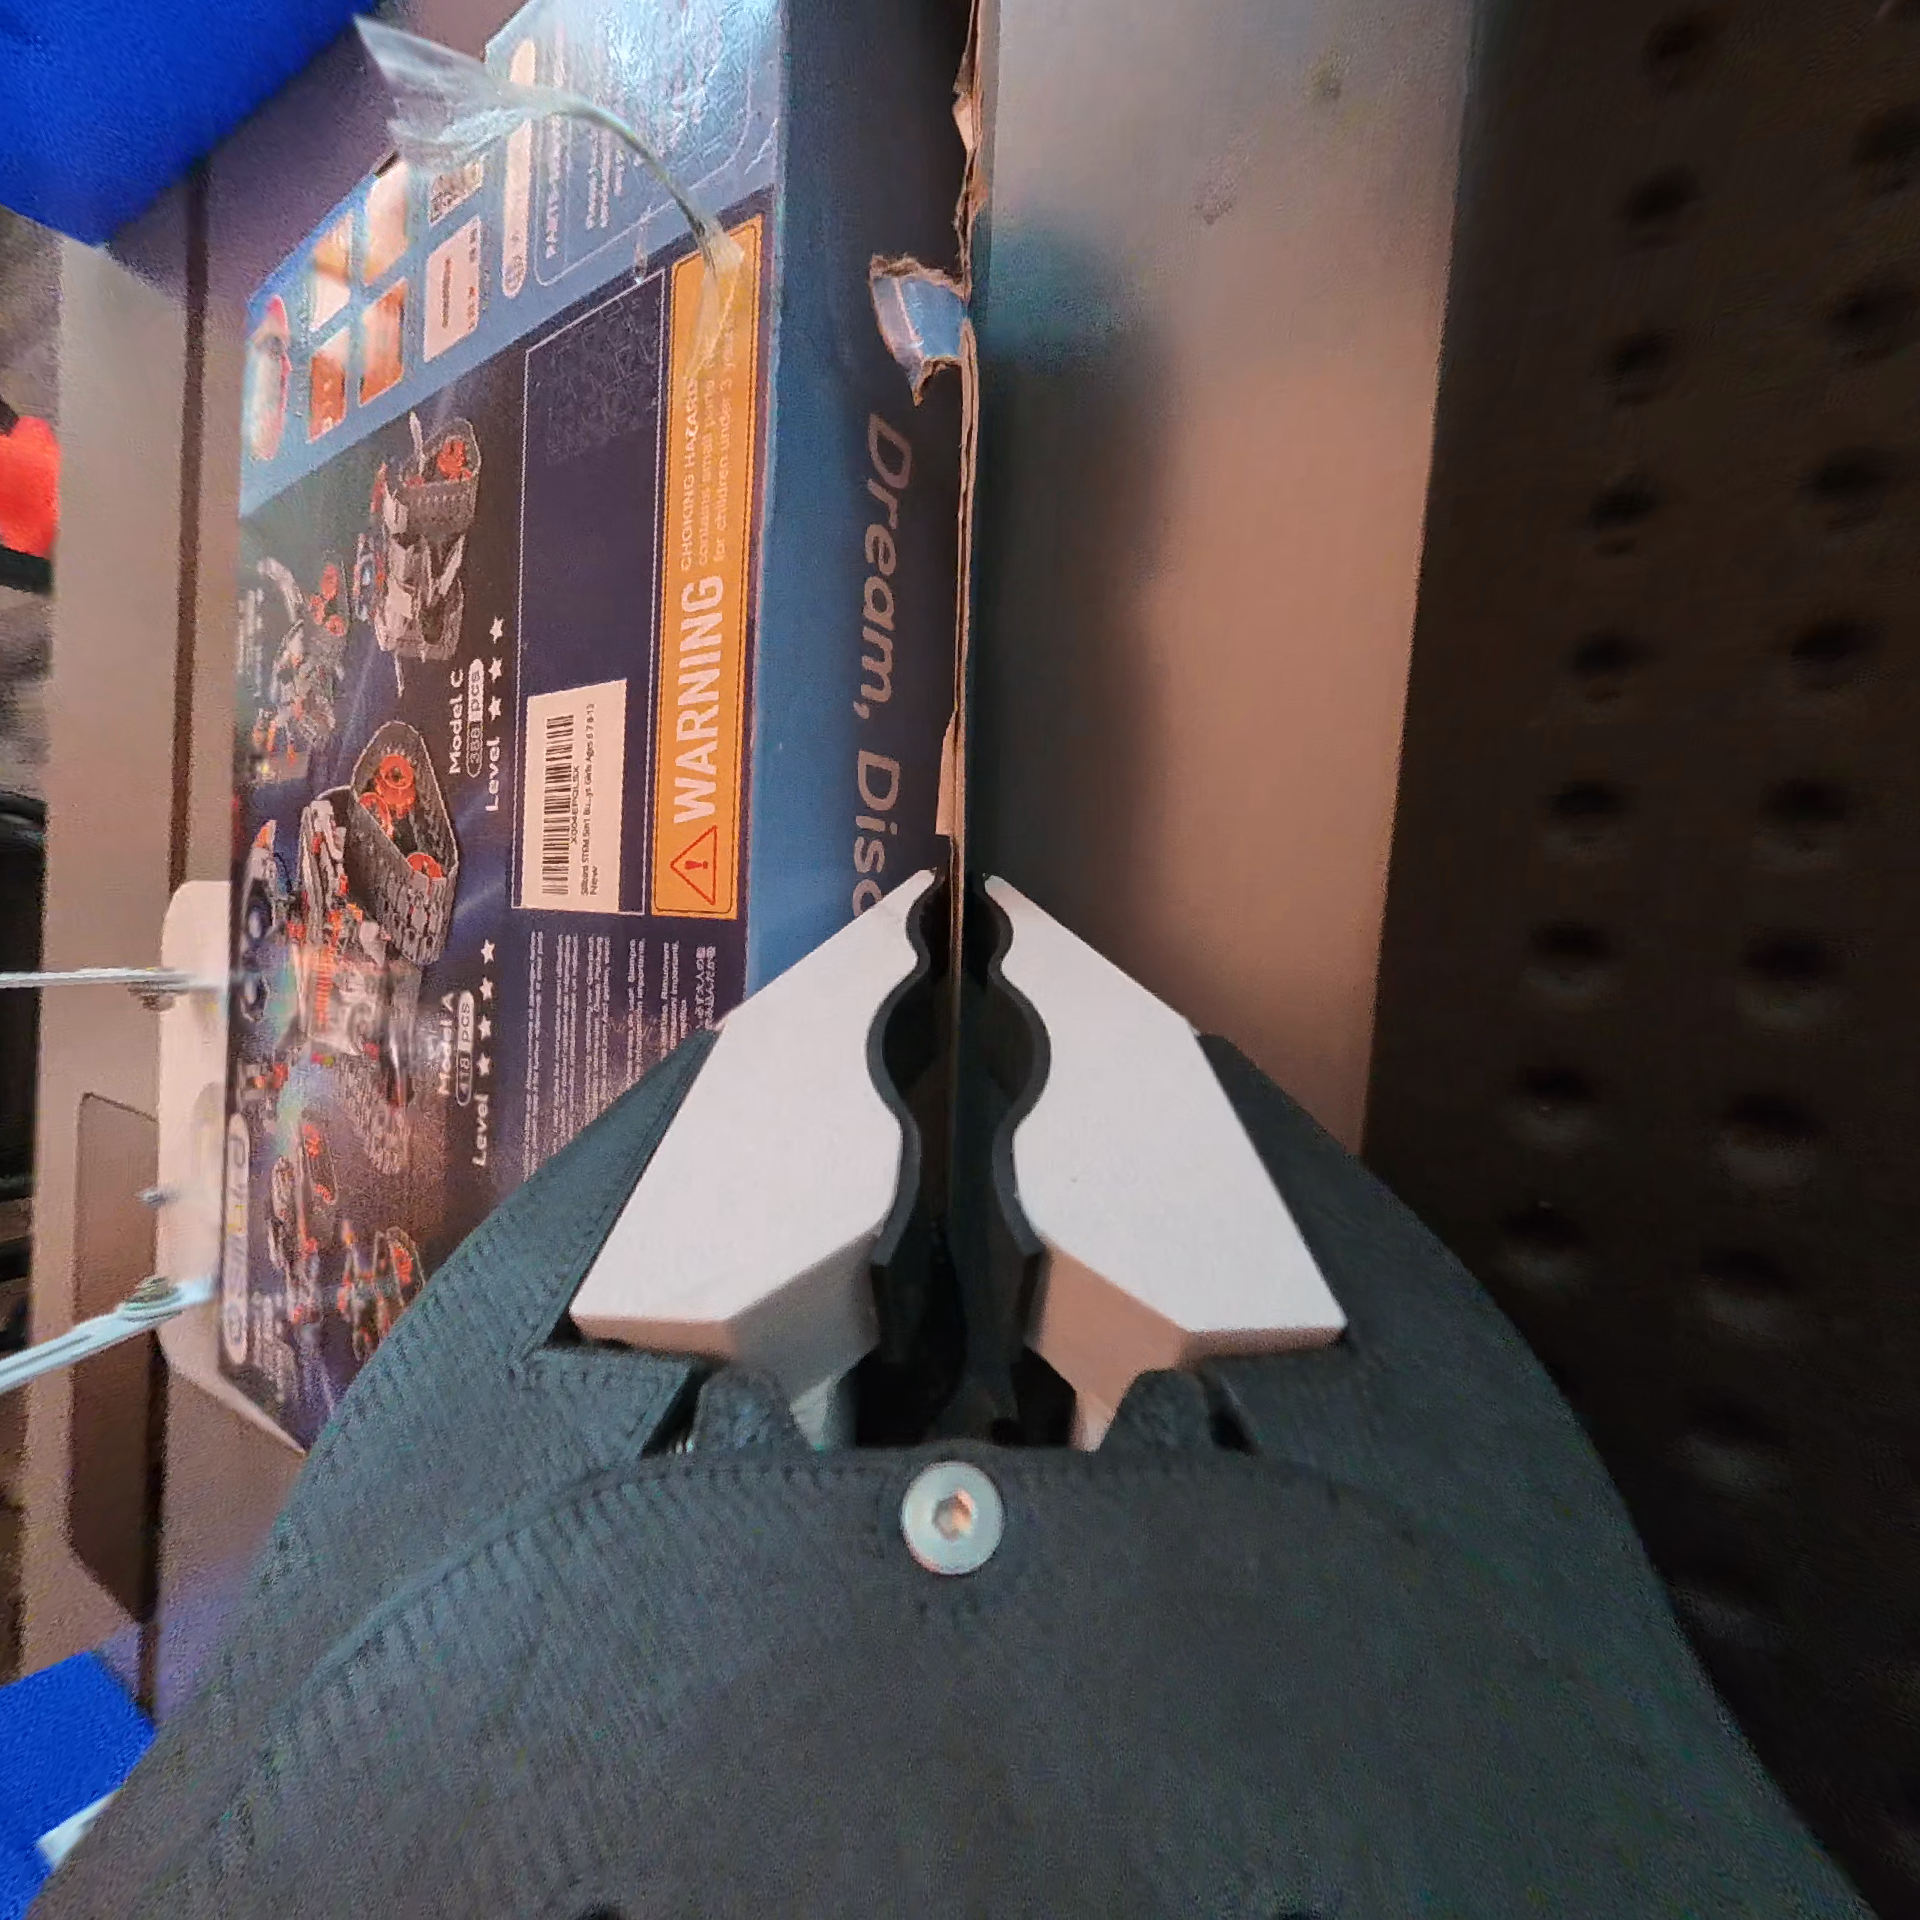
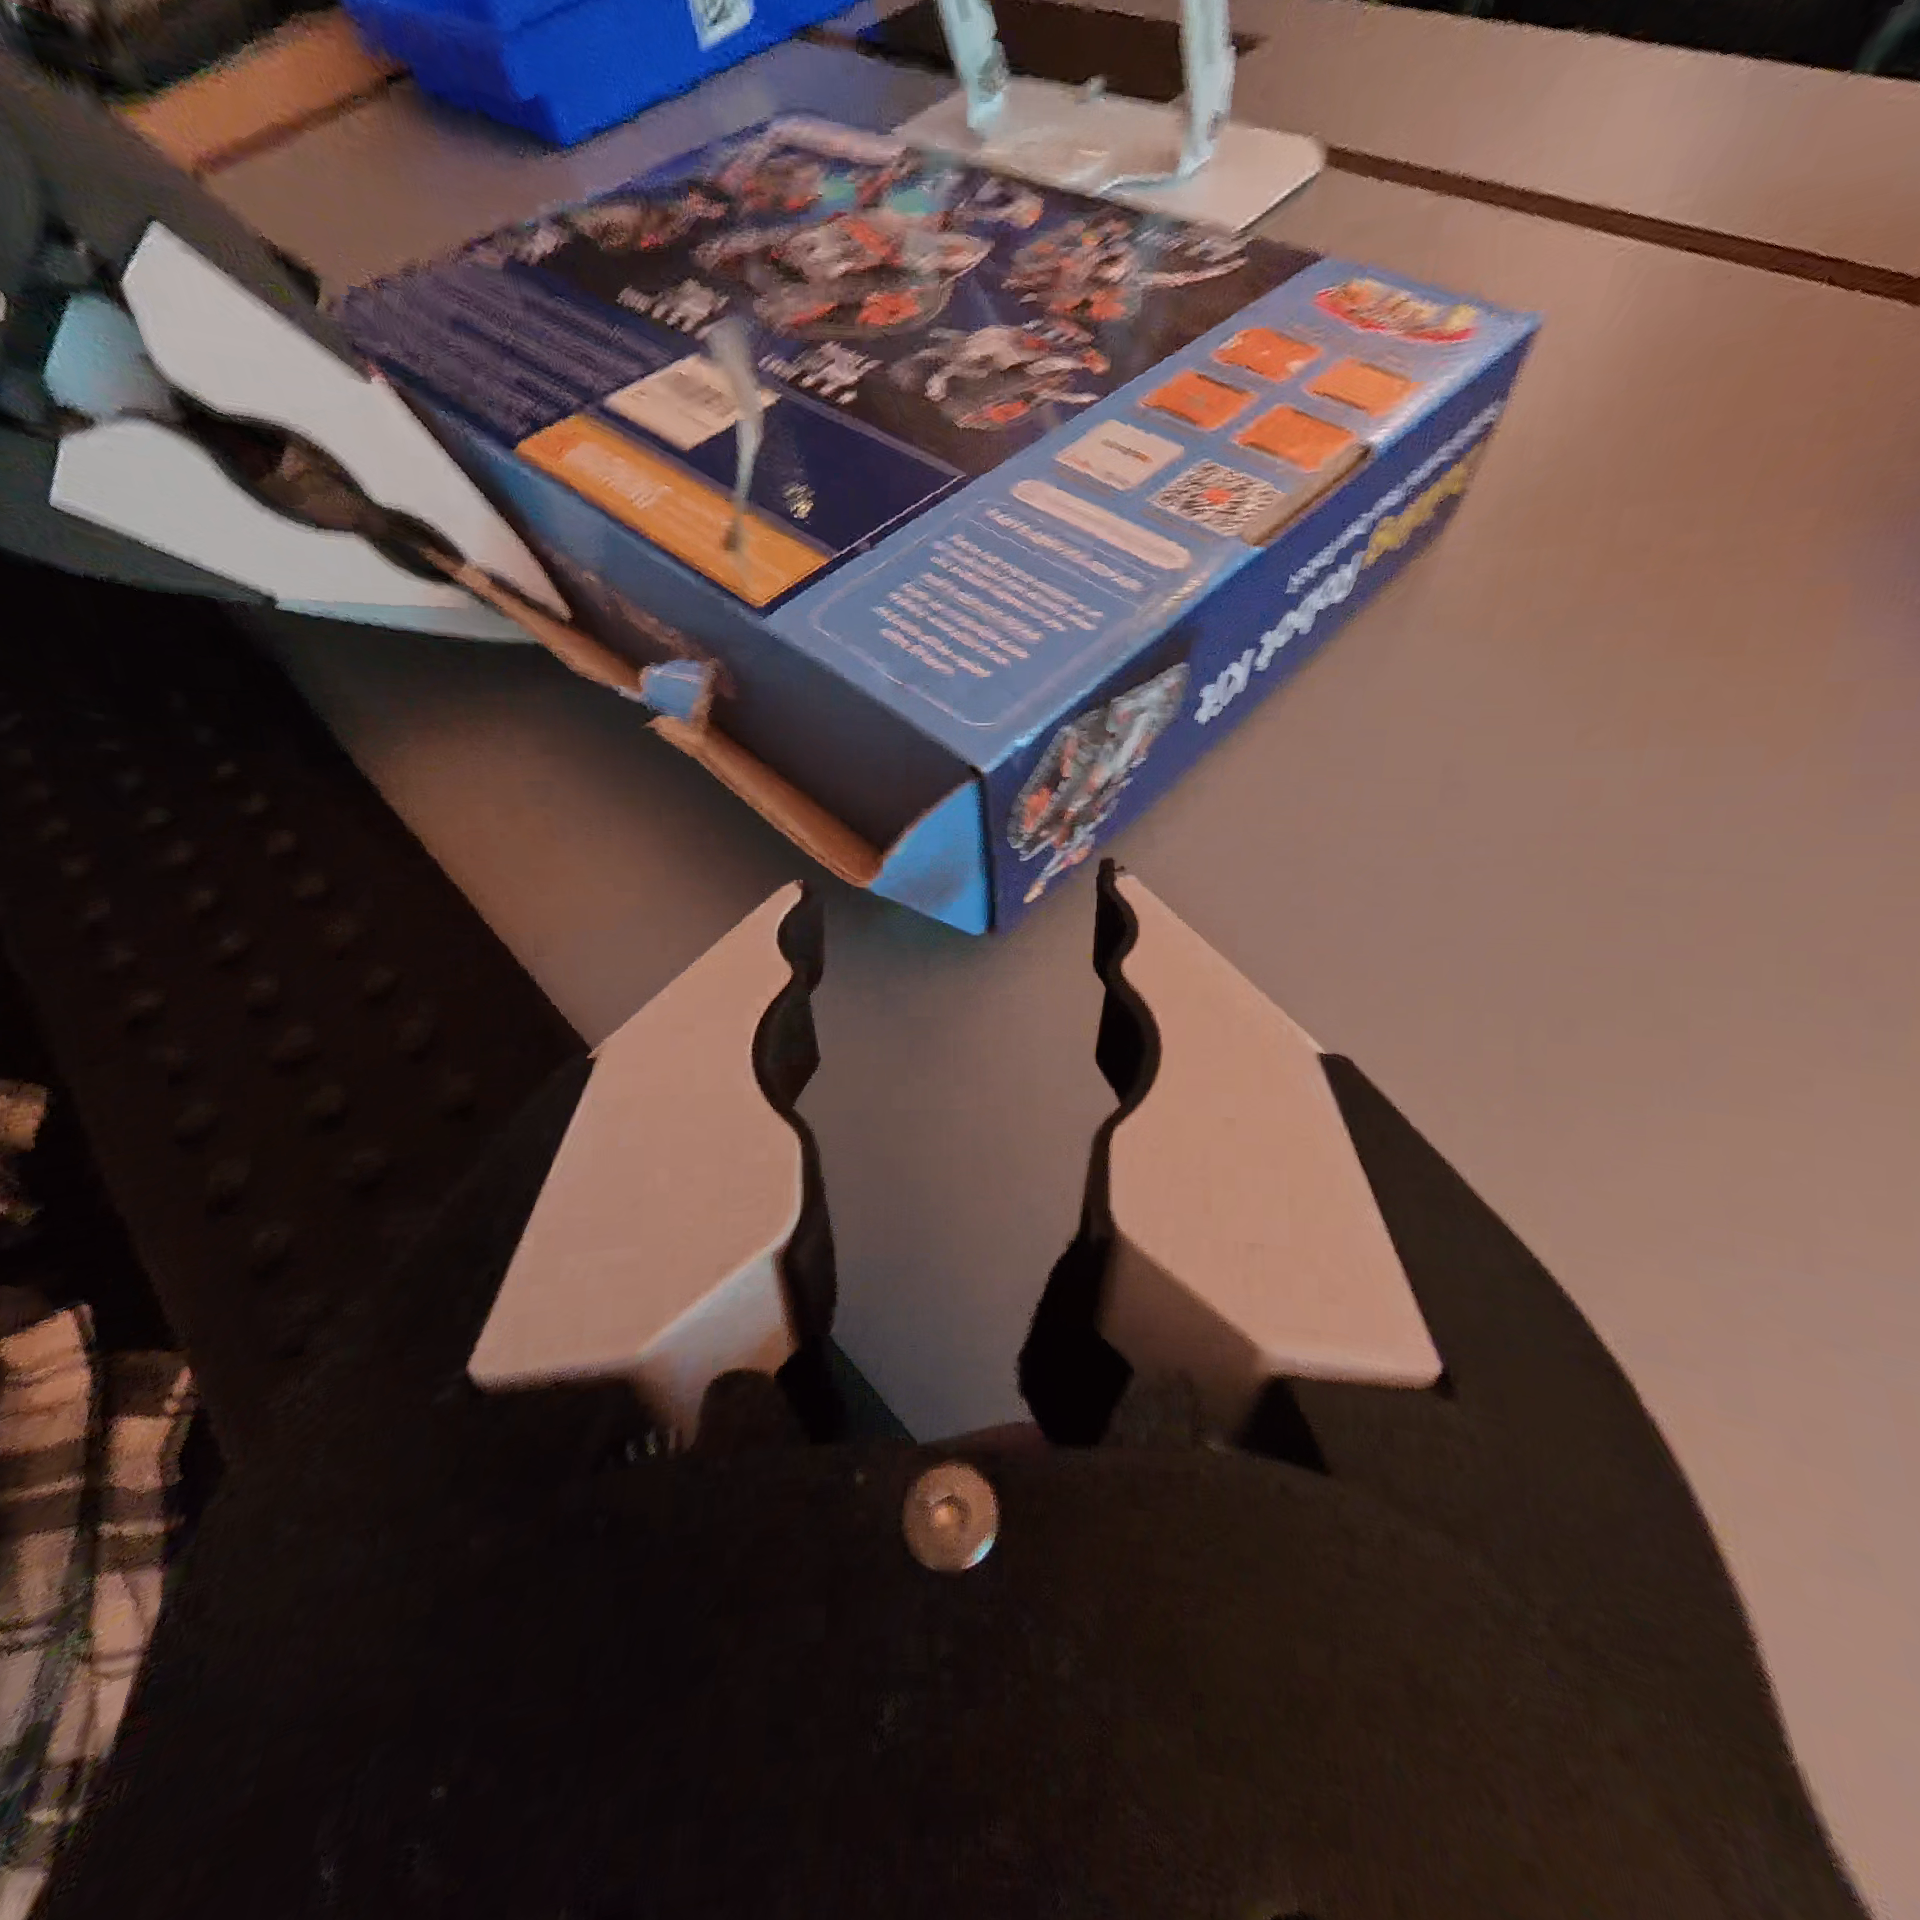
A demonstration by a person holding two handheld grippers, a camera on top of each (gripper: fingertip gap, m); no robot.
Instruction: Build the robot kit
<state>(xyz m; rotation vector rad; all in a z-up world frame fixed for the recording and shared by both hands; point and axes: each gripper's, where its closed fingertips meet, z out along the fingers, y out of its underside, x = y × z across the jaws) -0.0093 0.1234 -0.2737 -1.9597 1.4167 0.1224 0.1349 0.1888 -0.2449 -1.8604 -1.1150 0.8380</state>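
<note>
A flat blue toy box (image 2: 935, 499) printed with robot pictures lies on a grey table (image 2: 1507, 935). My left gripper (image 1: 956, 894) is shut on the torn cardboard flap (image 1: 961, 623) along the box's long side; the box (image 1: 499, 644) fills the left of that view. The left gripper also shows in the right wrist view (image 2: 540, 613), clamped on that flap at the box's left end. My right gripper (image 2: 951, 894) is open and empty, just short of the box's near corner (image 2: 977, 873). A strip of clear tape (image 2: 743, 447) sticks up from the box top.
A blue bin (image 2: 592, 62) stands at the table's far left. A white stand with metal legs (image 2: 1122, 156) sits behind the box. A dark dotted mat (image 2: 208, 883) runs along the table's left edge; it also shows in the left wrist view (image 1: 1662, 831).
</note>
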